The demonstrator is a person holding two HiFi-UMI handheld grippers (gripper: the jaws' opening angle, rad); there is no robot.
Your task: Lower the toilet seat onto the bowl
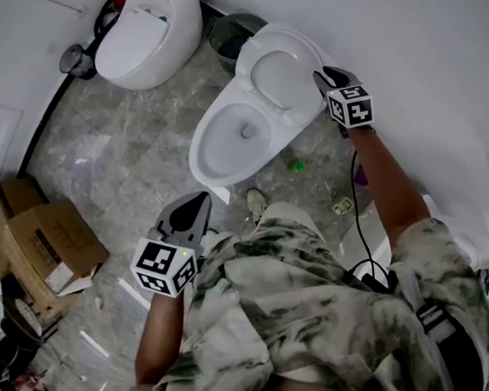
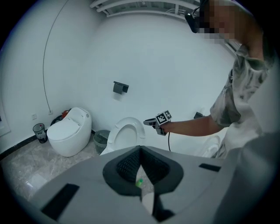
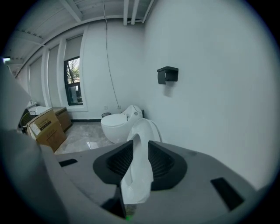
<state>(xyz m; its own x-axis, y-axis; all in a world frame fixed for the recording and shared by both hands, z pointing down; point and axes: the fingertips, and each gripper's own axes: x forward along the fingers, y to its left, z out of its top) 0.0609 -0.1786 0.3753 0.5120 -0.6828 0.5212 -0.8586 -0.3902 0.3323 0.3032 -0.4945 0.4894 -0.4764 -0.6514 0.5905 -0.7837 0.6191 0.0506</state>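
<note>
1. Right arm: I see it stretched almost straight ahead of the body, with the forearm running alongside the wall [image 1: 436,31]. The right gripper [image 3: 140,144] points forward and somewhat down.
2. Right fingers: these stand wide apart. The toilet seat [image 1: 280,78] is raised off the bowl [image 1: 222,145], and its rim passes edge-on between the two pads. The pads appear to sit just clear of the rim, though at this angle I cannot confirm whether either one touches it.
3. Left arm: it is bent at the elbow and kept close to the torso. The left gripper [image 2: 140,148] is tilted forward and down.
4. Left fingers: the tips are brought together. The bowl lies ahead of them and well apart; the raised seat is beyond it, to the right of the fingertips.
5. Surroundings: a second toilet [image 1: 145,36] stands far ahead of the left fingers, and a cardboard box [image 1: 46,246] sits to their left.
</note>
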